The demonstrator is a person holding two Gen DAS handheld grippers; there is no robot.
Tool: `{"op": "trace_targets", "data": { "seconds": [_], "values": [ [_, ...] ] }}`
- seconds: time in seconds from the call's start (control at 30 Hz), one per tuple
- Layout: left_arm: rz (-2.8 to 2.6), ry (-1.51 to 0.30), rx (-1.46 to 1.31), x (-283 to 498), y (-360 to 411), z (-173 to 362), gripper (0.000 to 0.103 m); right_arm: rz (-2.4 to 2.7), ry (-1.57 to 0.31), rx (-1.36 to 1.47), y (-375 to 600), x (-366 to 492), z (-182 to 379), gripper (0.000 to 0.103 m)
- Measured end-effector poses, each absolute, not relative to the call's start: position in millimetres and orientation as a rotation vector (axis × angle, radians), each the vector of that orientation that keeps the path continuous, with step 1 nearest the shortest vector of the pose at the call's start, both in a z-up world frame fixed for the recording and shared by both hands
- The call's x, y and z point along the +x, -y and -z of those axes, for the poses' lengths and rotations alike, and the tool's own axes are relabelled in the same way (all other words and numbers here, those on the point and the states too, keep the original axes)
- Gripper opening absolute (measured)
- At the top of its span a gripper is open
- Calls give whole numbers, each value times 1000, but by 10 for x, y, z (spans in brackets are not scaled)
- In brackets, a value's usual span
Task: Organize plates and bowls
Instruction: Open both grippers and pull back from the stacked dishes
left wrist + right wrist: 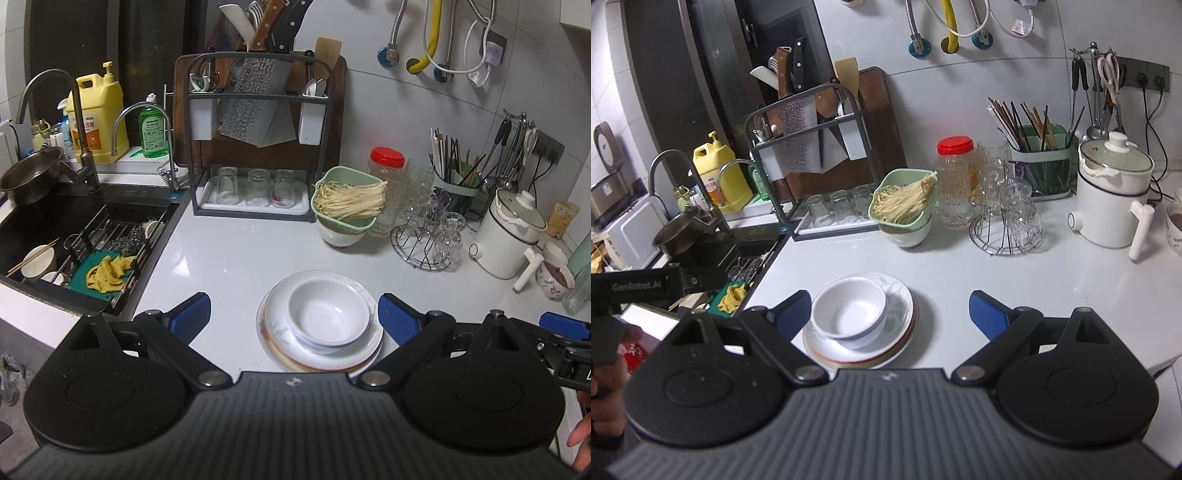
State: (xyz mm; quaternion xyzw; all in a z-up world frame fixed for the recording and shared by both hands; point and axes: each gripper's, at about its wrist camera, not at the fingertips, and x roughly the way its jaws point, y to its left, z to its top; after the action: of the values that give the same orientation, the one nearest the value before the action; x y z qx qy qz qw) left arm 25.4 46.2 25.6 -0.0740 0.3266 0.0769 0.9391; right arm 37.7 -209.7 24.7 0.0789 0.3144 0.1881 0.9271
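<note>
A white bowl (pixel 328 314) sits on a stack of plates (pixel 280 332) on the white counter near its front edge. My left gripper (pixel 293 317) is open and empty, its blue fingers (pixel 192 314) spread wide on either side of the stack and held above it. The same bowl (pixel 851 310) and plates (pixel 901 306) show in the right wrist view. My right gripper (pixel 890 314) is open and empty, with the stack just inside its left finger (pixel 792 312).
The sink (pixel 74 236) with a bowl, chopsticks and a cloth is at the left. A knife and glass rack (pixel 255 147) stands behind. A green basket of noodles on a bowl (pixel 347 206), a red-lidded jar (pixel 386 170), a glass stand (pixel 424 236) and a white pot (pixel 509 236) line the back right.
</note>
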Motion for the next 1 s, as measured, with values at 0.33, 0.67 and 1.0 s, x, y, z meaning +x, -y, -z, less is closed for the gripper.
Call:
{"op": "trace_targets", "data": {
  "seconds": [0.33, 0.67, 1.0],
  "values": [
    [-186, -670, -131, 22, -407, -214, 99, -377, -656, 153, 2117, 140, -170, 94],
    [-204, -687, -125, -139, -414, -133, 99, -377, -675, 147, 2059, 33, -94, 94],
    [-211, -706, -134, -234, -414, -35, 99, -377, -700, 139, 2007, -62, -14, 94]
  ]
}}
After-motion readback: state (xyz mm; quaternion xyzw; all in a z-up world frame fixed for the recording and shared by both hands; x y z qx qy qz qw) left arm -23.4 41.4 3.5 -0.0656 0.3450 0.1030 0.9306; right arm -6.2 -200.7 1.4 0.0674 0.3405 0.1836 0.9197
